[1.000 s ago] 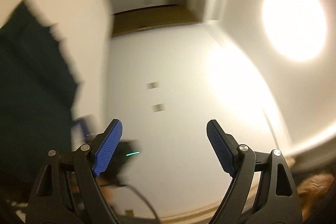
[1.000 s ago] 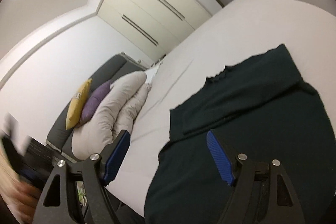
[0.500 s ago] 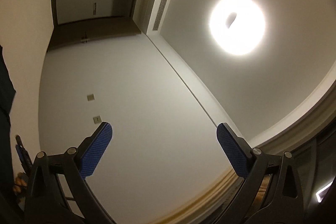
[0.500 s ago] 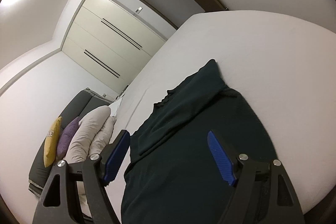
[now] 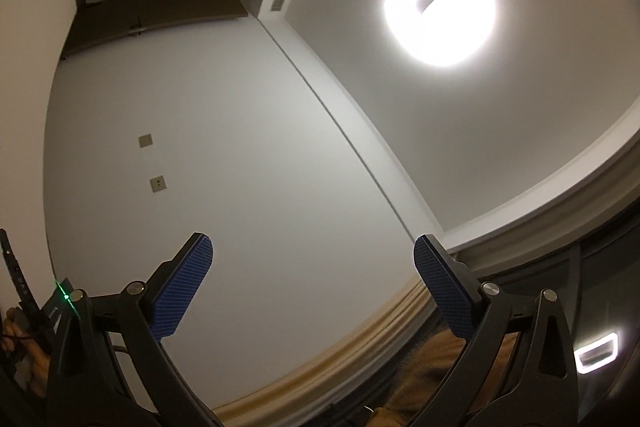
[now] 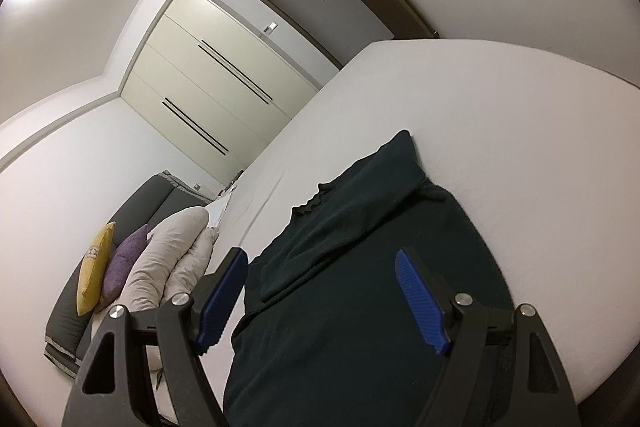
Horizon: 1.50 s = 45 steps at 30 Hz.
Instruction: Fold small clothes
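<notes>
White bed (image 6: 500,115) bears a dark garment (image 6: 360,267), part-folded. Right gripper (image 6: 320,291) hovers above it, jaws agape and empty; left gripper (image 5: 316,287), jaws just widened, empty, faces the ceiling. Likely next: grasp an edge.

Little can be read. In the left wrist view, a black strip (image 5: 18,283) at the far left edge carries small pale letters that look like "DAS" (too small to be sure). In the right wrist view, the yellow cushion (image 6: 93,267) bears a pale printed mark, and its characters cannot be made out. No other writing shows.
</notes>
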Each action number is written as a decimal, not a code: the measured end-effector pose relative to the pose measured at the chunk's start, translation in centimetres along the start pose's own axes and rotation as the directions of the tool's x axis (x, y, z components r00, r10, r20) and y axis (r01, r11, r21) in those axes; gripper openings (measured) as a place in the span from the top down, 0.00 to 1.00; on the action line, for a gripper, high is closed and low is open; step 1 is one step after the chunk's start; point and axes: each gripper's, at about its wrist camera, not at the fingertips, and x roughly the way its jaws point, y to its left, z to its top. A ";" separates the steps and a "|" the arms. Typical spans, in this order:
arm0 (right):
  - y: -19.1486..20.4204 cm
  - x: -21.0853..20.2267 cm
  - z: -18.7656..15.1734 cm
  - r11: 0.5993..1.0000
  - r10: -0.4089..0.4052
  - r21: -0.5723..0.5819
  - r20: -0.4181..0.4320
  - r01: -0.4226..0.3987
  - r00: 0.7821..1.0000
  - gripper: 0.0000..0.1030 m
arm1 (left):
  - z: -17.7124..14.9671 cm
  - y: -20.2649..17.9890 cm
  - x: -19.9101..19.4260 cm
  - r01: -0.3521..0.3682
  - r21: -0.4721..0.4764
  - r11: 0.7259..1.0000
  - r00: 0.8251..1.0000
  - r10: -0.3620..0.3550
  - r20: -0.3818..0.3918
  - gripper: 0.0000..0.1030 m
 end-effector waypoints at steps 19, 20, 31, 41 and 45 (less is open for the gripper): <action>1.2 -1.3 0.3 0.999 0.018 -0.038 0.030 -0.017 0.999 0.23 | -0.9 0.6 2.8 0.143 0.006 0.990 0.983 -0.141 -0.121 0.00; 1.3 -1.2 0.3 0.999 0.016 -0.044 0.029 -0.014 0.999 0.23 | -1.0 0.3 2.9 0.144 0.015 0.989 0.981 -0.141 -0.130 0.00; 1.8 -0.9 0.1 0.998 0.016 -0.059 0.031 -0.014 0.999 0.23 | -0.9 0.2 3.5 0.172 -0.007 0.985 0.979 -0.172 -0.112 0.00; 2.0 -0.9 0.0 0.998 0.016 -0.067 0.026 -0.015 1.000 0.23 | -1.6 1.5 4.9 0.183 -0.028 0.983 0.965 -0.185 -0.185 0.00; 2.1 -1.1 0.0 0.998 0.017 -0.068 0.034 -0.015 0.999 0.23 | -0.7 1.8 3.9 0.169 -0.006 0.986 0.978 -0.169 -0.126 0.00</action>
